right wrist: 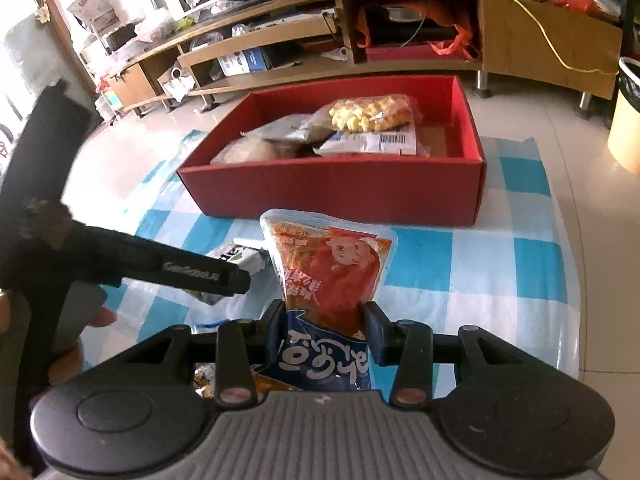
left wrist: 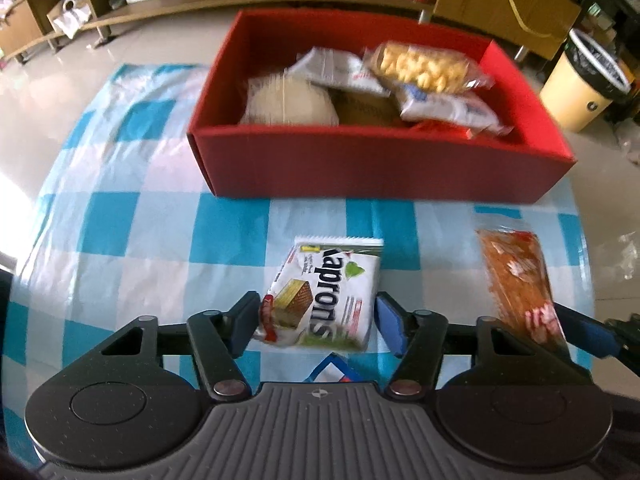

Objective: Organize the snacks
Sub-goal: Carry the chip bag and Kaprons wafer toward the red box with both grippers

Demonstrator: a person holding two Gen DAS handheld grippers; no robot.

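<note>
A white and green wafer packet (left wrist: 324,292) lies on the blue-and-white checked cloth (left wrist: 140,220), in front of the red box (left wrist: 380,168). My left gripper (left wrist: 316,320) points down over it, and both pads touch the packet's sides. In the right wrist view my right gripper (right wrist: 324,316) is shut on an orange-red snack pouch (right wrist: 328,268) with a blue lower end, held above the cloth. That pouch (left wrist: 516,280) also shows at the right of the left wrist view. The red box (right wrist: 332,192) holds several snack packets.
A cream waste bin (left wrist: 580,92) stands right of the box on the tiled floor. A low wooden cabinet (right wrist: 280,36) with clutter runs along the back. A blue and white packet (left wrist: 332,368) peeks out under my left gripper. A person's fingers (right wrist: 100,316) show at the left.
</note>
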